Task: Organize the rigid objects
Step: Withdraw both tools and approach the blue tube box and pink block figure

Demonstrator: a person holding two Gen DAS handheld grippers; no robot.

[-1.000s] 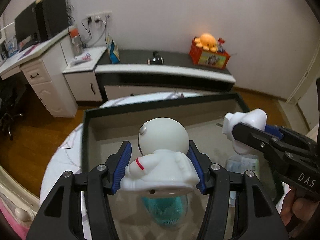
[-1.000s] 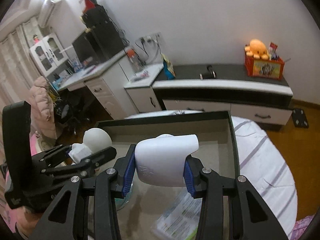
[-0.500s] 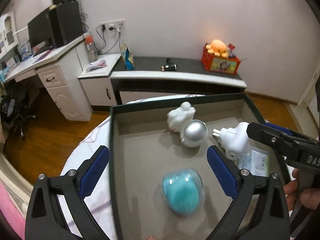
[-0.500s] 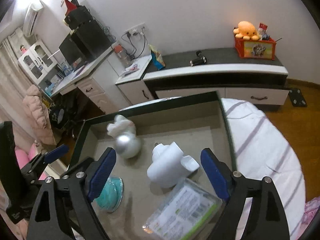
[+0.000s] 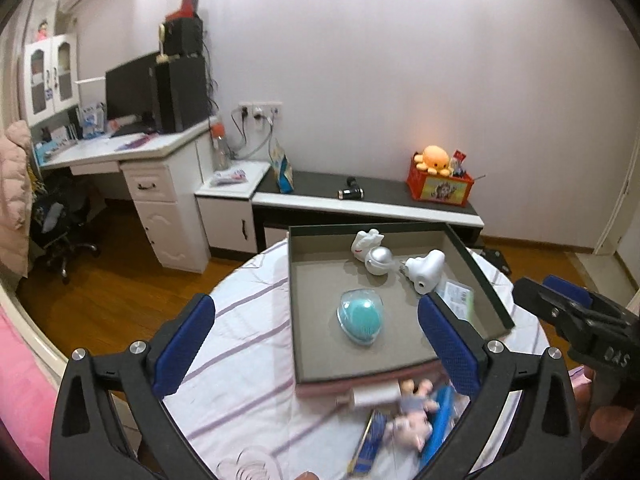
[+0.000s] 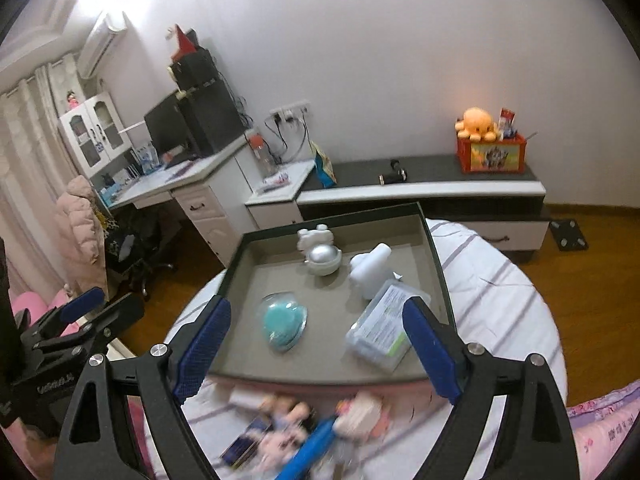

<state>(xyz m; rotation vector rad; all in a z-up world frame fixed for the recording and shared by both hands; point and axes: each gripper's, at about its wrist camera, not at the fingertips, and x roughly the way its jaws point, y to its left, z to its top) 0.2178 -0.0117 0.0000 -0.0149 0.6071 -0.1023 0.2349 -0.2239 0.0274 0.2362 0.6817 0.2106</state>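
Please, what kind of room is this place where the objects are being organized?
Most likely a bedroom or study at home. A white desk with a dark monitor stands by the wall, an orange plush octopus sits on a low cabinet, and an air conditioner hangs near curtains.

Pale wall (image 5: 380, 60), wooden floor (image 5: 100, 292), white desk (image 5: 132, 152), low dark-topped cabinet (image 5: 368, 204), glass-door cupboard (image 6: 96, 136)

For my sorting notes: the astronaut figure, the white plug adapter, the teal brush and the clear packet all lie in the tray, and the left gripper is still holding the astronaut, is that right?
Not quite: the left gripper stands open and empty. The left wrist view shows the astronaut figure lying free in the tray. The rest holds.
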